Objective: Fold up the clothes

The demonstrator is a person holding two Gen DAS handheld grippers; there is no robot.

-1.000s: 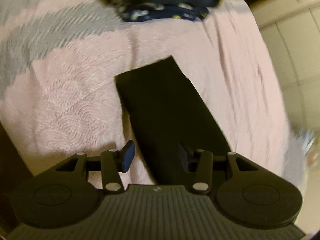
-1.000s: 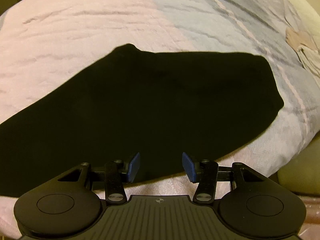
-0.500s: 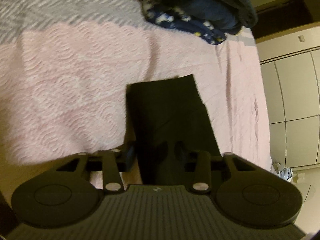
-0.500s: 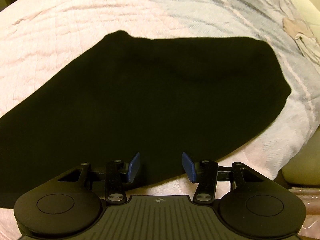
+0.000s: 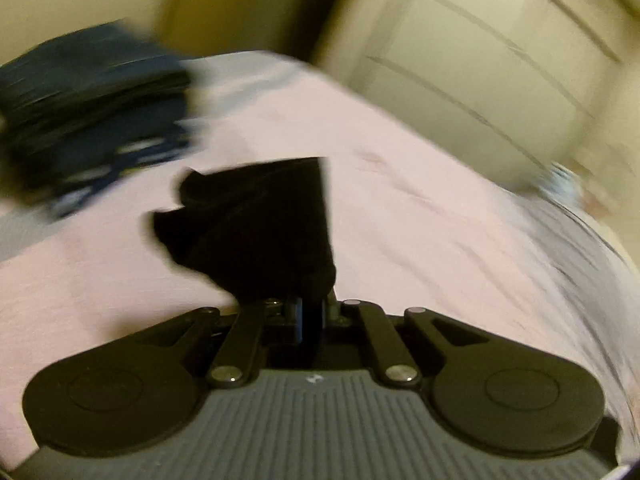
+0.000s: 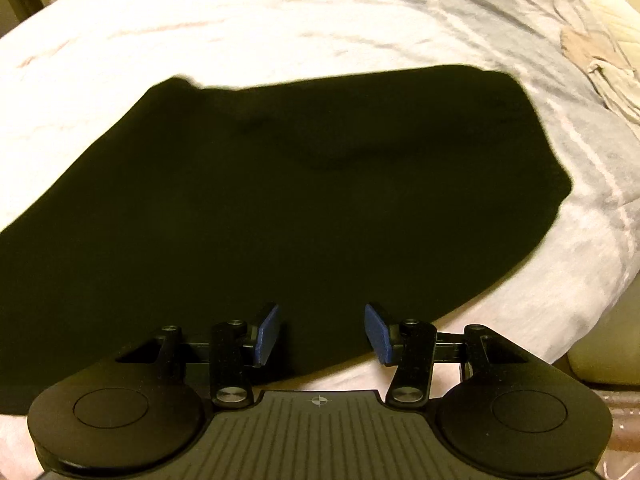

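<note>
The black garment lies spread on the bed, most of it flat on the pink-and-grey bedspread, with one end drawn up off the cover and bunched where the left gripper has it. That lifted end hangs in loose folds and a ragged corner, which tells me the cloth is soft and limp, light enough to be raised by a pinch at one edge, and with no stiffness to keep a crease by itself. It looks matte, so I judge it unlikely to slip from rubber pads, though a thin pinch of one layer could pull free if tugged hard. The left jaws are closed tight on that end of the fabric. The left view is blurred, so I cannot tell how many layers are caught.

The right gripper hovers just above the near hem with its blue pads spread wide and nothing between them. A corner or hem, taken with both layers together, seems the sound place to hold; the middle would only sag.

Further off on the bed sits a pile of dark blue clothes, well apart from the black piece, and pale wardrobe doors stand beyond.
</note>
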